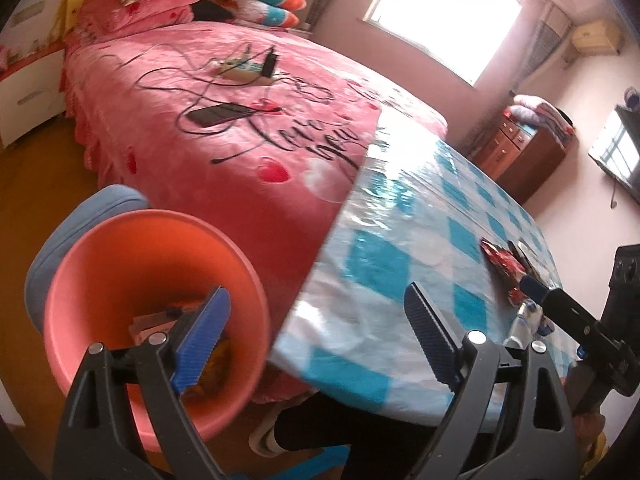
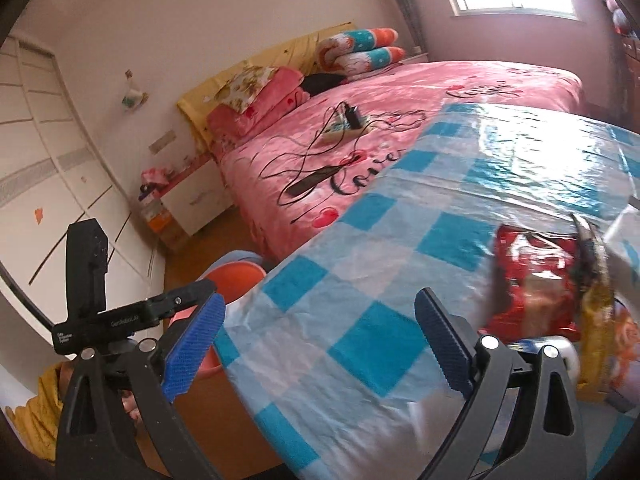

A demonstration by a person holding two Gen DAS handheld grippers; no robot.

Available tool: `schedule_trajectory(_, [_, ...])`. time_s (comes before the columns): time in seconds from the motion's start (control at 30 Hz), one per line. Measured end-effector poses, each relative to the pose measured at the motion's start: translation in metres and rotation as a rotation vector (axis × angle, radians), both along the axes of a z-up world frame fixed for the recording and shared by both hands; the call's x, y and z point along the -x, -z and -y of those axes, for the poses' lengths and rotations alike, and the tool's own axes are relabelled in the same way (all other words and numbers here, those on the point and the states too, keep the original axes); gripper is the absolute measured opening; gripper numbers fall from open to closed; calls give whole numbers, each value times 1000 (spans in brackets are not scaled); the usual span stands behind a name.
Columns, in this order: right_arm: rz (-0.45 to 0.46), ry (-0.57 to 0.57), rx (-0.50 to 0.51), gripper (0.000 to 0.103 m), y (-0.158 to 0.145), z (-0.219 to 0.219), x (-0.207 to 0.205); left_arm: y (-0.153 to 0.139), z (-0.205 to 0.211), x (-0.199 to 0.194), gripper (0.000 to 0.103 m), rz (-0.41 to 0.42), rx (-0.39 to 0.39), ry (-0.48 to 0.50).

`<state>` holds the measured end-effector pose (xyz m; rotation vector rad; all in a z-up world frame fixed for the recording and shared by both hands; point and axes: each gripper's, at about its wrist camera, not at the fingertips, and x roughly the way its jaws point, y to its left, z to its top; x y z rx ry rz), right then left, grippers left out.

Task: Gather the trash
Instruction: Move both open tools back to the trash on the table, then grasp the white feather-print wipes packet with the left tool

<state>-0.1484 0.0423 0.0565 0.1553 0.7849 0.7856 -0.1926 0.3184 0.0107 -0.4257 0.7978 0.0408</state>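
The red snack wrapper (image 2: 532, 280) lies flat on the tabletop (image 2: 360, 280), toward the far right side. In the right wrist view a yellow wrapper (image 2: 596, 320) overlaps its right edge, and a silver, can-like item (image 2: 560, 350) sits at its near edge, partly hidden behind the right gripper's (image 2: 320, 344) frame; what it is cannot be made out. More litter at the right border is cut off by the lens rim. The left wrist view shows the same red wrapper (image 1: 502, 260) small and foreshortened, with a dark flat piece (image 1: 524, 254) just beyond it that is too blurred to name.

The orange bin (image 1: 152, 300) stands on the floor beside the tabletop's left edge, next to the bed (image 1: 208, 120). Only the left wrist view looks into it: a few scraps lie at the bottom, partly screened by a blue finger pad. From the right wrist view just a sliver of its rim (image 2: 236, 276) shows past the tabletop's edge.

The left gripper (image 1: 316, 328) hangs over the gap between bin and tabletop (image 1: 400, 248), its fingers wide apart with nothing between them. The right gripper's fingers are likewise spread wide and empty, over the tabletop's near corner, short of the trash. The checkered cloth between that corner and the wrappers is bare. On the bed lie a phone (image 1: 218, 114), cables and a power strip (image 1: 244, 70).
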Motion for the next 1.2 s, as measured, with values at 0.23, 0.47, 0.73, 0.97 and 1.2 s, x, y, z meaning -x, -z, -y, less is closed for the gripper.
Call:
schedule_trajectory(0.23, [14, 41, -22, 95, -5, 28, 0, -6, 36, -13, 89, -1, -16, 63])
schedule_trajectory(0.47, [32, 77, -48, 95, -12, 52, -2, -12, 67, -20, 89, -9, -35, 113])
schedule_trajectory(0.73, [52, 123, -68, 95, -18, 80, -5, -15, 97, -29, 89, -24, -45, 162])
schedule_trajectory(0.97, [74, 185, -74, 95, -22, 107, -8, -18, 122, -34, 89, -23, -61, 205])
schedule_trajectory(1.2, [74, 253, -84, 95, -22, 138, -14, -21, 150, -39, 89, -23, -74, 255])
